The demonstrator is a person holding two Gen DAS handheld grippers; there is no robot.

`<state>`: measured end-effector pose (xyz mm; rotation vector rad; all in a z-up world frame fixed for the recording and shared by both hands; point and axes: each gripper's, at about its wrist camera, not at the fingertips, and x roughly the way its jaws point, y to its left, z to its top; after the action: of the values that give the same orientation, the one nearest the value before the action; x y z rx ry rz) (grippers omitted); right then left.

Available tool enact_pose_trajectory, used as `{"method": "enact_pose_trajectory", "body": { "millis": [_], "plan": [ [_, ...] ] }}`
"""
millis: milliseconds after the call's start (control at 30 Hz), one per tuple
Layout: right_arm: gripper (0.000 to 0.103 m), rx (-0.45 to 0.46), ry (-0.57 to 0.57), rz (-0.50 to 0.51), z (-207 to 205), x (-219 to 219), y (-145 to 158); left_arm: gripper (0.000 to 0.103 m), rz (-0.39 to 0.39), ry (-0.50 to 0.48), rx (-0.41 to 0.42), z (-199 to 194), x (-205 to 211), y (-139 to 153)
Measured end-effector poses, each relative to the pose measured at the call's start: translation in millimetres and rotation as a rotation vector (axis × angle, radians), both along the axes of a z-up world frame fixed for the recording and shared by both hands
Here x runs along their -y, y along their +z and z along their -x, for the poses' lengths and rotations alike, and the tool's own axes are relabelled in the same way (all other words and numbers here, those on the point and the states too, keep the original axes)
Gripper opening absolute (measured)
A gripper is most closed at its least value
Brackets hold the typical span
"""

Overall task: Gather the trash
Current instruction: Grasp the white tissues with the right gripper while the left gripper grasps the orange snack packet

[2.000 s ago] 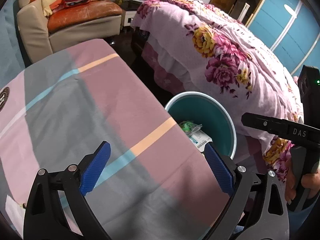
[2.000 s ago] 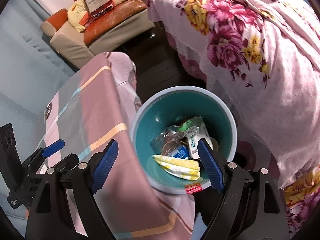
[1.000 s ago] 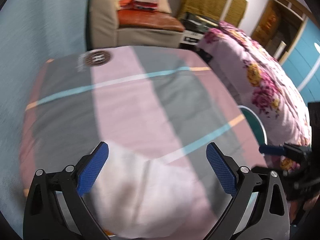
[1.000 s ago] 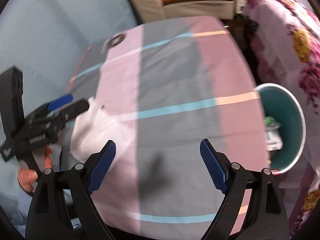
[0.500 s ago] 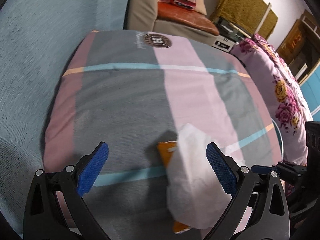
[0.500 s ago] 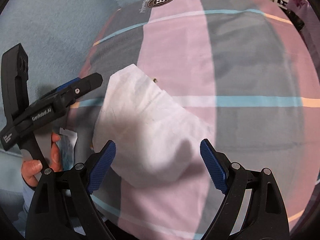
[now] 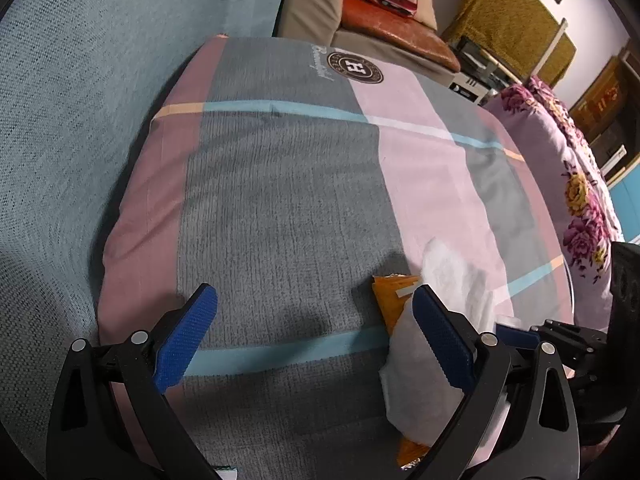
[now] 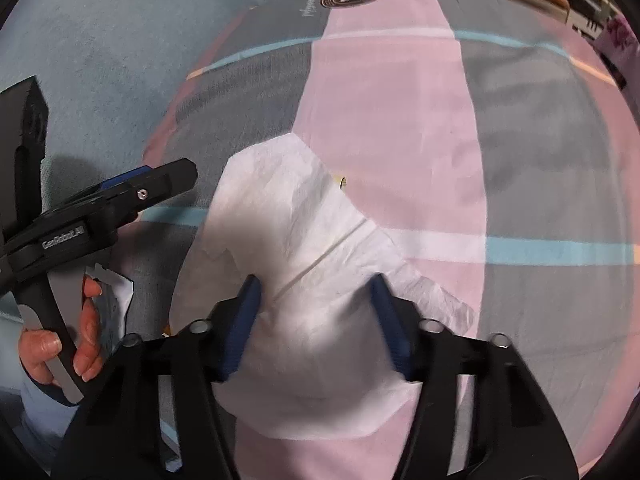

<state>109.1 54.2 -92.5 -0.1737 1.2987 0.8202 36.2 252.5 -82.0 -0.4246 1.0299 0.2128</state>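
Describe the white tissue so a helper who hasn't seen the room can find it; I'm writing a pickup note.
Find the table under the pink-and-grey striped cloth. Near its front edge lies a crumpled white paper tissue, partly covering an orange wrapper. It is the only large white sheet there, and the right gripper, whose jaws have just been closing, straddles it.

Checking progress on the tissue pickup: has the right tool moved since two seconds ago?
Yes. The right tool left the bin and now sits over the white tissue on the striped cloth, jaws just closing around it.
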Motion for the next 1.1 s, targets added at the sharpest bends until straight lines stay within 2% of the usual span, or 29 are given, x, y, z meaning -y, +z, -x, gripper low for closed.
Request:
{"method": "enact_pose_trajectory", "body": {
  "millis": [133,167,367,533,767,900,967,1067,1100],
  "plan": [
    [0.01,0.016,-0.004,-0.011,-0.6,8.2,5.2,0.098,0.003,-0.001,0.0,-0.9,1.3,-0.7],
    [0.008,0.02,-0.004,-0.015,-0.1,10.2,6.5,0.098,0.002,-0.003,-0.001,-1.6,2.7,-0.9],
    [0.005,0.065,-0.055,-0.052,-7.1,35.6,26.8,0.098,0.001,-0.015,-0.005,-1.2,12.1,2.6],
    [0.005,0.104,-0.152,-0.072,-23.6,73.3,44.8,0.098,0.025,-0.04,-0.01,2.9,27.0,4.8],
    [0.005,0.123,-0.236,-0.096,-36.2,117.8,58.9,0.098,0.032,-0.102,-0.076,2.9,62.3,-14.0],
    [0.005,0.136,-0.251,-0.102,-33.5,135.1,63.8,0.098,0.02,-0.108,-0.078,5.2,74.8,-17.7],
    [0.005,0.139,-0.258,-0.106,-32.9,140.9,64.9,0.093,0.008,-0.116,-0.079,5.4,82.5,-17.5],
    [0.005,0.138,-0.274,-0.12,-32.8,152.9,66.5,0.075,-0.037,-0.135,-0.092,3.2,94.8,-16.2],
    [0.005,0.138,-0.28,-0.127,-33.0,157.2,66.7,0.062,-0.051,-0.145,-0.093,2.5,99.5,-15.4]
  ]
}}
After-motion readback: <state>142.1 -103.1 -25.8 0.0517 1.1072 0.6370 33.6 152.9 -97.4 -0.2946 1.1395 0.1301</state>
